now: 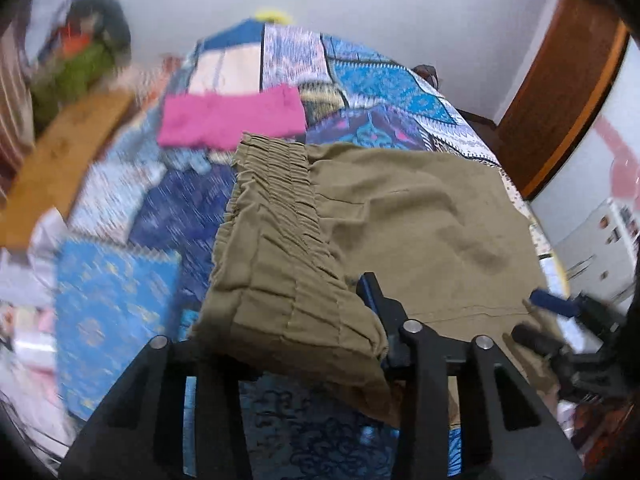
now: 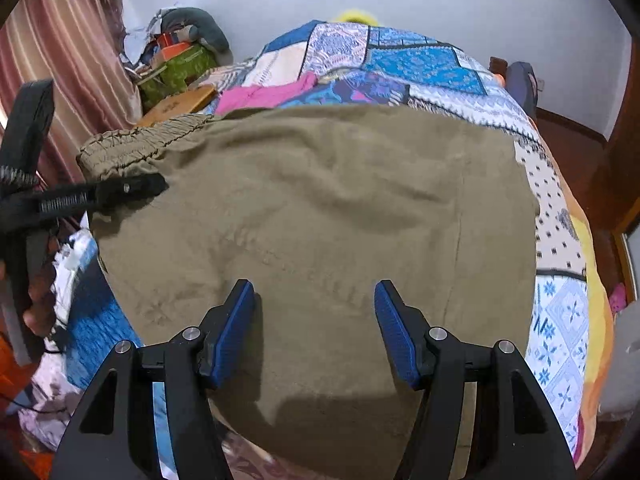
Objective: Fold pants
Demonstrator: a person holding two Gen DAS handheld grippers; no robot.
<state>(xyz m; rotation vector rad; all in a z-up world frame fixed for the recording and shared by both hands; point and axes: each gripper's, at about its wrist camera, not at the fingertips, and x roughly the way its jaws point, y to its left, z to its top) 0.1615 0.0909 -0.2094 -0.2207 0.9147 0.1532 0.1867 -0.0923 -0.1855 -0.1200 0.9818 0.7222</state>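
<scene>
Olive-khaki pants (image 2: 320,208) lie spread on the patchwork bedspread (image 2: 420,64), elastic waistband (image 2: 136,140) at the left. In the left wrist view the waistband end (image 1: 280,240) is draped over my left gripper (image 1: 360,320), which is shut on it; only one blue pad shows. The left gripper also shows in the right wrist view (image 2: 152,186) at the waistband. My right gripper (image 2: 316,292) is open, its blue pads (image 2: 236,320) resting over the pants near the front edge, holding nothing. It shows in the left wrist view (image 1: 552,308) at the right.
A folded pink garment (image 1: 232,120) lies on the bed beyond the pants. A wooden board (image 1: 60,160) and a cluttered pile (image 2: 176,60) stand at the left by a striped curtain (image 2: 72,40). A wooden door frame (image 1: 560,92) is at the right.
</scene>
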